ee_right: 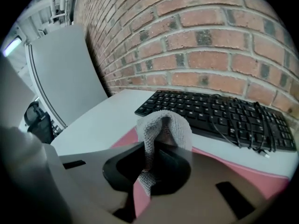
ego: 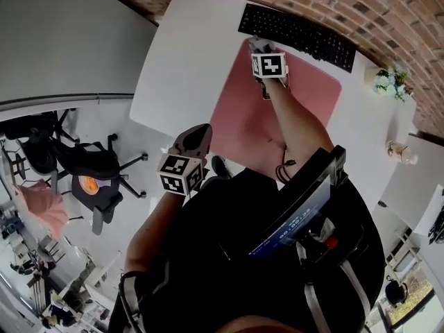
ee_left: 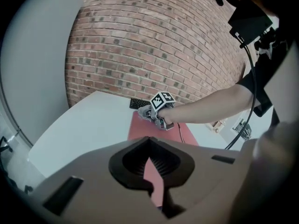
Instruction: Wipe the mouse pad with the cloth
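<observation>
Right claw (ee_right: 150, 169) clamped on the cloth (ee_right: 164, 125), grey knit bunched up over my jaws. Directly beneath: pink mouse pad (ego: 305, 99), its far edge. Just ahead: black keyboard (ee_right: 219, 115) on the white table (ego: 184, 61). Left claw (ee_left: 152, 174) narrow, nothing in it, well behind the right; the pad shows through the slit.
</observation>
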Motion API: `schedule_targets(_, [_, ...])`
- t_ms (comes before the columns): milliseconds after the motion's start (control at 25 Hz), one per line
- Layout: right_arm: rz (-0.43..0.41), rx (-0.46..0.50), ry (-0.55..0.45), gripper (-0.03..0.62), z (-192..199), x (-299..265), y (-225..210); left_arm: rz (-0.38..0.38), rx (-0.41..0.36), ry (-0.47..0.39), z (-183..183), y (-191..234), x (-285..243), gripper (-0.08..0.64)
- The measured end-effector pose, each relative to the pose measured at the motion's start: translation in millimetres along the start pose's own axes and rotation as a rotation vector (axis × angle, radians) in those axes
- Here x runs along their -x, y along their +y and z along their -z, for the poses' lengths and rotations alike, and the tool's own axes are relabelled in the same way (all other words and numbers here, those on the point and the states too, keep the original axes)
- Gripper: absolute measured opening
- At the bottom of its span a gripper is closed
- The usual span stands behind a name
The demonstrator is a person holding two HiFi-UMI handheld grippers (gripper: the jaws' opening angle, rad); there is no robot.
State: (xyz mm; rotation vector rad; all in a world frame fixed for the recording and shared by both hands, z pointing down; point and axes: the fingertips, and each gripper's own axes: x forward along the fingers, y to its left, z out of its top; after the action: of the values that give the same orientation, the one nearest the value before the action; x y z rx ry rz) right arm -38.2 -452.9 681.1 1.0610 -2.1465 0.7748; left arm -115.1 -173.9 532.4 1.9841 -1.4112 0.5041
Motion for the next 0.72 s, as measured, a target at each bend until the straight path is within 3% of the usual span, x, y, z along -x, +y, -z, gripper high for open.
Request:
schedule_targets(280, [0.075,-0.082,-0.028,0.029,21.0,35.6,-63.1,0.088,-0.067,0.017,-9.8,-27.1,-22.2,0.005])
schedule_targets(720, [0.146,-0.159,-0.052,0.029,56.5,81.6,-126.6,0.157,-0.131,0.032,-13.9,-53.2,-38.1,0.005])
